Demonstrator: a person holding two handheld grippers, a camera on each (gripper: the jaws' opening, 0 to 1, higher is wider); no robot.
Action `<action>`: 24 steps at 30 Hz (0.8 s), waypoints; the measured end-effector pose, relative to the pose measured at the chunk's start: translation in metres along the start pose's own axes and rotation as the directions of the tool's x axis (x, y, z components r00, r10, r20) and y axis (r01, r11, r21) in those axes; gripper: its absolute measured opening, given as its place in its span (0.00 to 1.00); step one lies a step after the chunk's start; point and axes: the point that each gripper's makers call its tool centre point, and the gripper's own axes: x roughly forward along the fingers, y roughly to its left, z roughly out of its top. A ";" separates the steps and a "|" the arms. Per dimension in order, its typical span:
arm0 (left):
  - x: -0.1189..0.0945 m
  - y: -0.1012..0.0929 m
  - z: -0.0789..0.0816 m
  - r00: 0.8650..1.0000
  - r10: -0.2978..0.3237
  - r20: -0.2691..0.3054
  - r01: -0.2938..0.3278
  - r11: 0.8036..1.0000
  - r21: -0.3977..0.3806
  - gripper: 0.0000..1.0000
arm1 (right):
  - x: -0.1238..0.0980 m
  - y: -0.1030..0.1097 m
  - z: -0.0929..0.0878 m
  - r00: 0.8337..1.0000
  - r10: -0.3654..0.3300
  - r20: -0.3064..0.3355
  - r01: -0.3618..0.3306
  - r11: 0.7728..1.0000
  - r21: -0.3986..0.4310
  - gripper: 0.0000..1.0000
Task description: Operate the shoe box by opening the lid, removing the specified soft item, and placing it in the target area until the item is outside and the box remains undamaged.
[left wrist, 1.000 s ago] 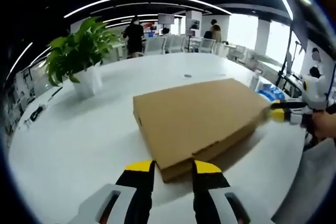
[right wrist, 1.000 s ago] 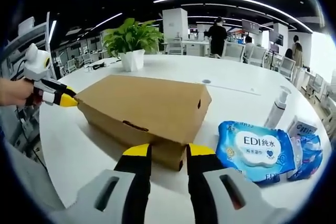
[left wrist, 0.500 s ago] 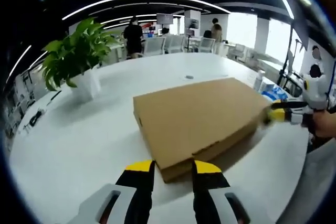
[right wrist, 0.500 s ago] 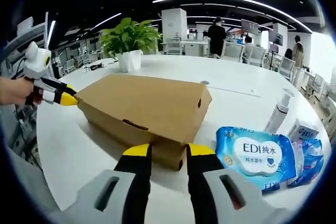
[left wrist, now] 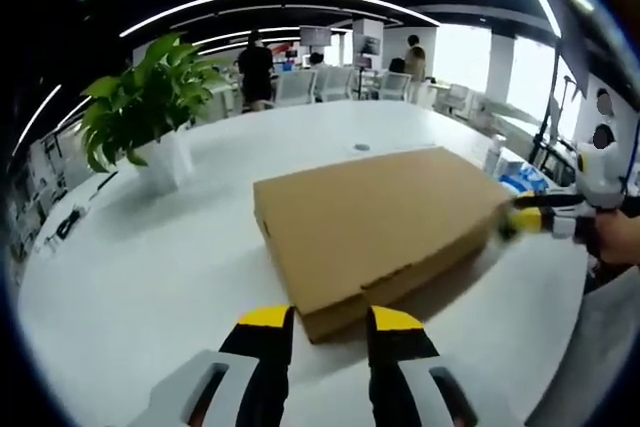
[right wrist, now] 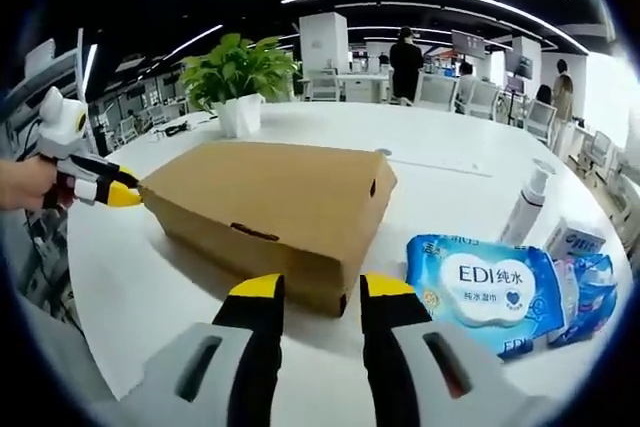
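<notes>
Left gripper view: the left gripper has its jaws spread apart, released, at 6 o'clock, tips just short of the shut cardboard box lying mid-frame on the white table. A potted plant stands at 10 o'clock.

Right gripper view: the right gripper is likewise released at 6 o'clock, near the box. A wipes pack lies at 4 o'clock

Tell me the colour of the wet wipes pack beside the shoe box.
Blue, with a white label; the wet wipes pack shows best in the right gripper view.
</notes>
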 end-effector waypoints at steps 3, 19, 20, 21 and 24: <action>-0.008 -0.003 -0.003 1.000 -0.006 0.000 0.006 1.000 -0.015 0.33 | -0.011 0.002 0.001 1.000 -0.002 0.007 0.002 1.000 0.030 0.39; -0.069 -0.027 -0.022 1.000 -0.007 0.031 0.007 1.000 -0.028 0.40 | -0.078 -0.005 -0.002 0.999 -0.051 0.020 0.050 0.997 0.058 0.56; -0.071 -0.029 -0.023 0.999 -0.008 0.035 0.009 0.999 -0.030 0.41 | -0.084 -0.006 -0.004 0.998 -0.054 0.015 0.053 0.997 0.060 0.56; -0.075 -0.029 -0.025 0.999 -0.009 0.040 0.011 0.999 -0.034 0.41 | -0.090 -0.006 -0.005 0.998 -0.056 0.015 0.055 0.996 0.064 0.56; -0.083 -0.041 -0.028 0.999 -0.014 0.042 0.015 0.999 -0.029 0.41 | -0.099 -0.008 -0.008 0.998 -0.067 0.016 0.065 0.996 0.066 0.57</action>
